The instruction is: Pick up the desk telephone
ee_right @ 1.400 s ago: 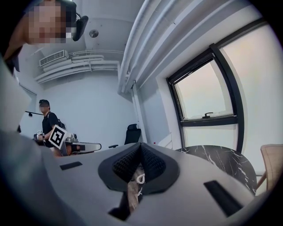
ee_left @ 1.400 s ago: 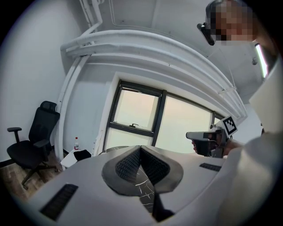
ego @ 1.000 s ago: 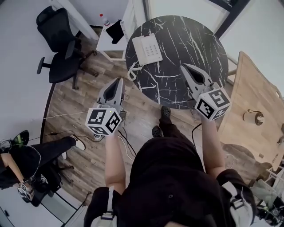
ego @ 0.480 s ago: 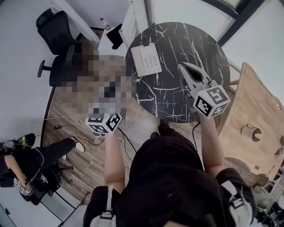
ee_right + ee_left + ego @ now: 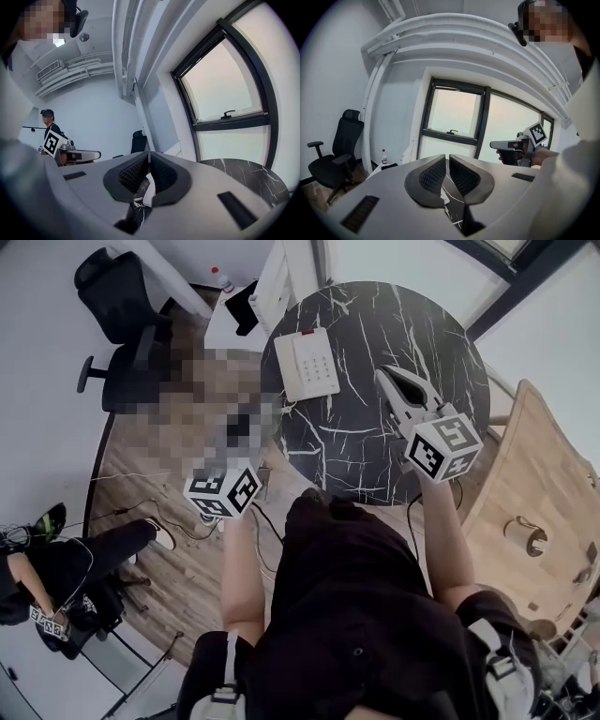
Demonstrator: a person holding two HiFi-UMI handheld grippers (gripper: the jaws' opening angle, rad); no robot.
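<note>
Phone (image 5: 307, 364) lies flat on round black marbled bench (image 5: 375, 442), by bench's far-left rim. Right hand-held gripper (image 5: 382, 375) hangs over bench middle, jaws together, nothing between them, tips near phone but apart from it. Left hand-held gripper (image 5: 447, 158) sits off bench's near-left rim, above floor, jaws together, empty. Chair (image 5: 120, 329) stands well left of bench.
</note>
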